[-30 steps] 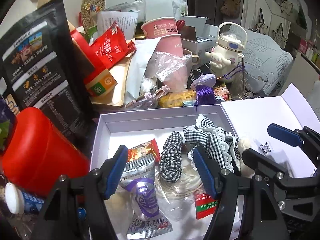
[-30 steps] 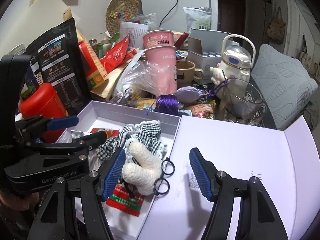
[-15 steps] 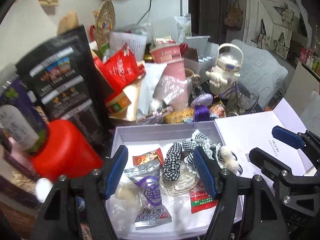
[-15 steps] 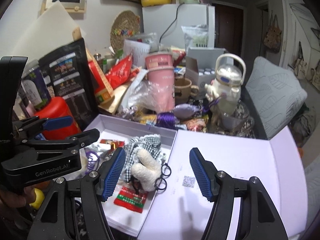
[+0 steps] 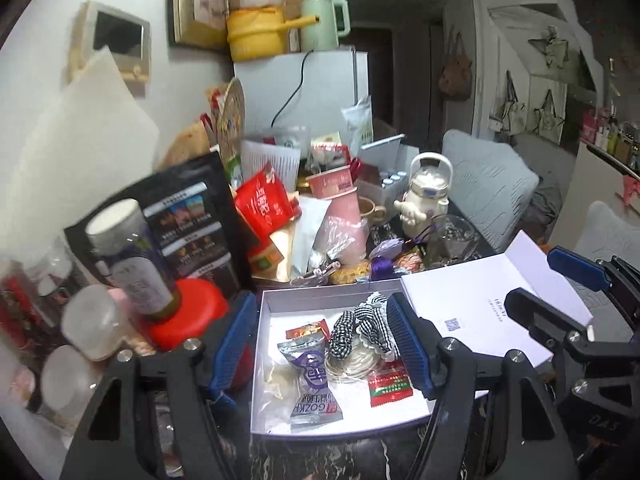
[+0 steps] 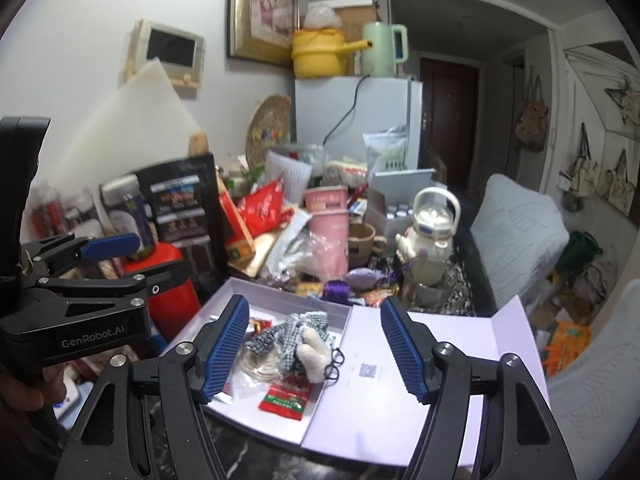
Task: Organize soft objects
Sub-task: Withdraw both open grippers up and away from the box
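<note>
An open white box [image 5: 320, 296] holds gingham scrunchies [image 5: 348, 332], a silver snack packet [image 5: 310, 376] and a red sachet [image 5: 390, 388]. My left gripper [image 5: 322, 344] hangs open well above it, nothing between its blue pads. In the right wrist view the same box [image 6: 224, 300] also shows a cream fluffy scrunchie [image 6: 316, 352] and thin black hair ties [image 6: 335, 360]. My right gripper [image 6: 314, 348] hovers over the box and its flat lid [image 6: 400, 400]; its jaws are opening and empty. Each gripper shows in the other's view: right gripper [image 5: 548, 284], left gripper [image 6: 148, 260].
Clutter crowds the table behind the box: a red canister [image 5: 188, 312], a black pouch [image 5: 192, 224], pink cups [image 6: 328, 236], a cream kettle-shaped bottle [image 6: 432, 224] and a glass [image 5: 452, 240]. A grey cushioned seat [image 6: 516, 232] stands right. A hand [image 6: 24, 392] holds the left gripper.
Both grippers have risen and drawn back from the box, so it looks smaller and more of the room shows. Nothing in the box has moved.
</note>
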